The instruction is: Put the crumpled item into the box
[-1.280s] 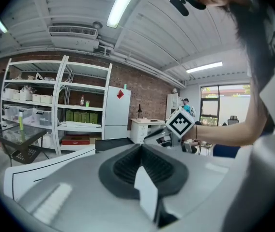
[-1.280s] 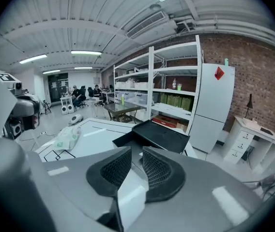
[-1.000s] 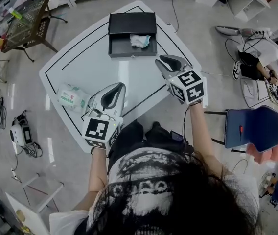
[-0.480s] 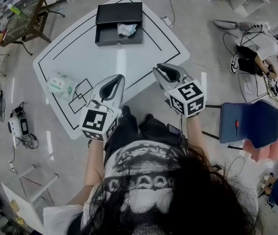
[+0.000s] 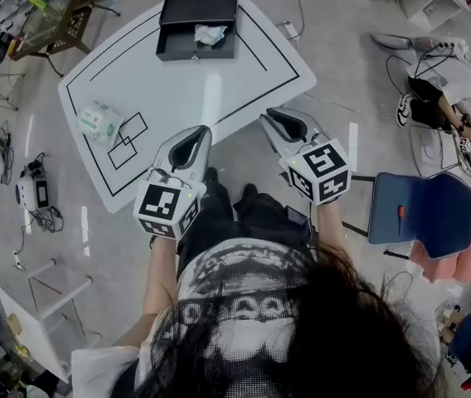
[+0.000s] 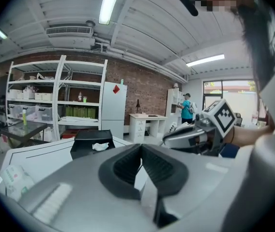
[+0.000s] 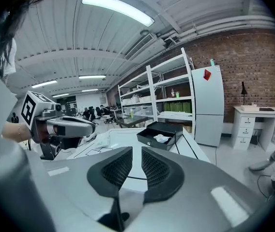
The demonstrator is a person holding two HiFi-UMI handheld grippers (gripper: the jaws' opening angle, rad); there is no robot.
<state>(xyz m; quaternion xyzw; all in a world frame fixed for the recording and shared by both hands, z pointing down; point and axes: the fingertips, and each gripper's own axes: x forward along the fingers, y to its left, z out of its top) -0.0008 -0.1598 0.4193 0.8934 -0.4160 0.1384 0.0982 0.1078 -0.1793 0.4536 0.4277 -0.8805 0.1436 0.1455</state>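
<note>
Wide white table with black outline markings [image 5: 186, 89] fills the upper left of the head view, and at its far edge, top centre of the frame, sits the open black rectangular box [image 5: 187, 11]. By my read the putting-in step is done: the item is already inside, so nothing remains to grasp. The next move likely calls for no more than keeping both tools clear of the table.

Down at the near edge, middle of the frame, the person holds both grey two-jaw tools off the table. The left gripper [image 5: 194, 133] has its dark ribbed pads clenched tip to tip, with nothing between them. The right gripper [image 5: 274, 118] is drawn together as well, only a sliver of gap showing, and it is empty too.

Over at the left edge of the table lies a soft green-and-white tissue pack [image 5: 96, 123], well apart from everything.

And the smallest piece: the crumpled white paper wad [image 5: 210, 33] rests inside the box, toward its right side, well apart from both sets of jaws and far ahead of where they point.
</note>
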